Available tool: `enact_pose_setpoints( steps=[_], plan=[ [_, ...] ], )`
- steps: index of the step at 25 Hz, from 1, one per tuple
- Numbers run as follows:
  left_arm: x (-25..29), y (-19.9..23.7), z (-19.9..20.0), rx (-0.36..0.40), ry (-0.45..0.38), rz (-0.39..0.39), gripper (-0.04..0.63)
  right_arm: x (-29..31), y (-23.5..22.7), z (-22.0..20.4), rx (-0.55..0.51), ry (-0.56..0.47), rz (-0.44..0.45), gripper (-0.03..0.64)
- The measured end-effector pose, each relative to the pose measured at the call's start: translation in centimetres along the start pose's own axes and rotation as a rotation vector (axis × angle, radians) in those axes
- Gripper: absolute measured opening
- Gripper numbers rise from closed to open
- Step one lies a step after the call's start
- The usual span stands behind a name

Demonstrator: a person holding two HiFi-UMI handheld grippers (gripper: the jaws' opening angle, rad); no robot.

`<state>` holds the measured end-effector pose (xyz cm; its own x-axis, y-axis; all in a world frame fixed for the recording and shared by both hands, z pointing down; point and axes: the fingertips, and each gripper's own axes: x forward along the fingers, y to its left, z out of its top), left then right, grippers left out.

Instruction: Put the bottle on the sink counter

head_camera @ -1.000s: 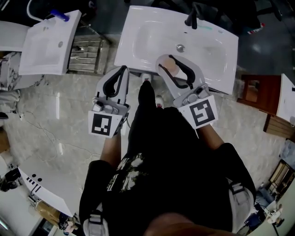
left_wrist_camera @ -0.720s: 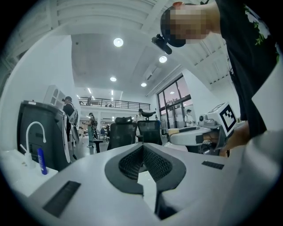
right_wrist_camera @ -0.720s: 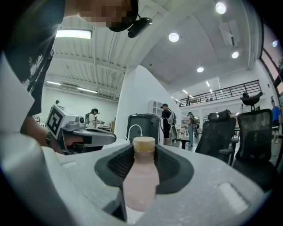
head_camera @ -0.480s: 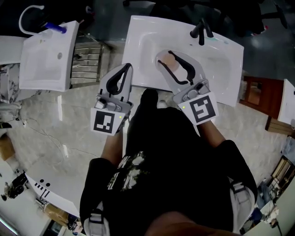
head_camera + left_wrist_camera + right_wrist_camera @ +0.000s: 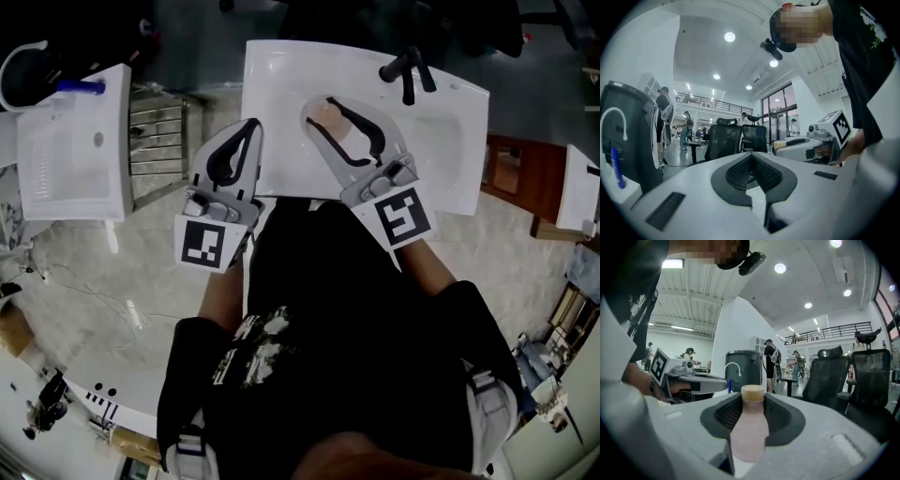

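As you stand at the white sink bench, your right gripper, jaws partly apart, clamps the pink bottle above the basin, with the faucet at its 2 o'clock. At 9 o'clock, your left gripper hovers empty, jaws pressed together.

Pale pink bottle with tan cap, white sink, black-and-white marker cubes, grey marbled floor
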<state>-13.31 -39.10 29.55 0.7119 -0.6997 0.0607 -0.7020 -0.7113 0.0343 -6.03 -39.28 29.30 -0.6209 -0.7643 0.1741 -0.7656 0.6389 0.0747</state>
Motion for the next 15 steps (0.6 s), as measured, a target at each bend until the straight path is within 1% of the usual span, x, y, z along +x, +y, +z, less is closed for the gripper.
enact_pose_setpoints(
  steps=[7,12,15],
  plan=[
    [2.6,4.5,-3.6,-0.046,0.05,-0.018,0.014,5.7,-2.4,-3.6,0.017,0.065,-0.006,0.133],
    [4.6,7.5,-6.8,-0.077,0.094,-0.021,0.014,10.5,-4.2,-6.4,0.025,0.109,0.009,0.133],
    [5.9,9.1,-8.5,-0.116,0.099,0.002,0.014,12.8,-4.8,-8.2,0.02,0.137,0.029,0.133]
  ],
)
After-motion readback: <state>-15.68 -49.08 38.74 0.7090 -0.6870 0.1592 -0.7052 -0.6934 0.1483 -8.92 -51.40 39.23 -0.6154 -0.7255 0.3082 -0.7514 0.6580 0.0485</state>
